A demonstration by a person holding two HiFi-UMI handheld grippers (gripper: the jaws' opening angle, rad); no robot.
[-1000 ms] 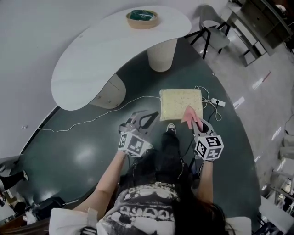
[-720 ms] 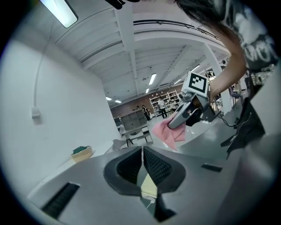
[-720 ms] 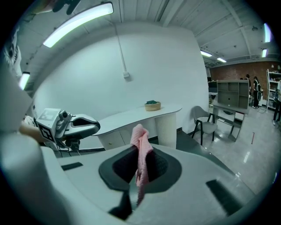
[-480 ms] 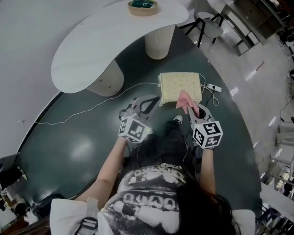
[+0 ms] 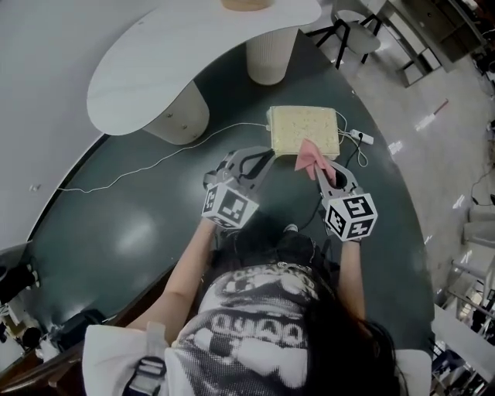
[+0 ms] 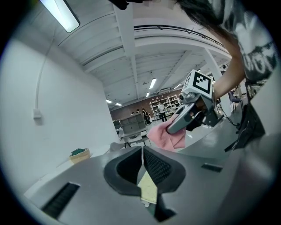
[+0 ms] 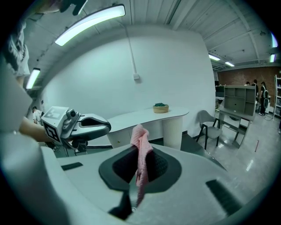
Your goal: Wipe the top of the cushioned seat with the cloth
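Since a second ago we have stepped in. Both tools sit higher in the head view, and the basket (image 5: pixel 246 3) on the white tabletop (image 5: pixel 155 69) has slid almost out of the top of the frame. The pink cloth (image 5: pixel 312 155) now overlaps the near edge of the cushioned seat (image 5: pixel 302 124). Here the right tool (image 5: pixel 323 168) carries the cloth out ahead of its tips, towards the seat. The left tool (image 5: pixel 261 158) hangs level with it, just short of the seat's near left corner. We cannot tell whether the cloth touches the cushion yet.

In the left gripper view the left tool's pads (image 6: pixel 158 167) meet at the tips with nothing gripped. A yellow sliver, which we take for the seat, shows through the slit below them. The right tool and its cloth are off to the right.

In the right gripper view the right tool is clamped on the cloth, which stands up and drapes down between the pads. The left tool lies to its left.

We judge the approach nearly done and the wiping not yet begun.
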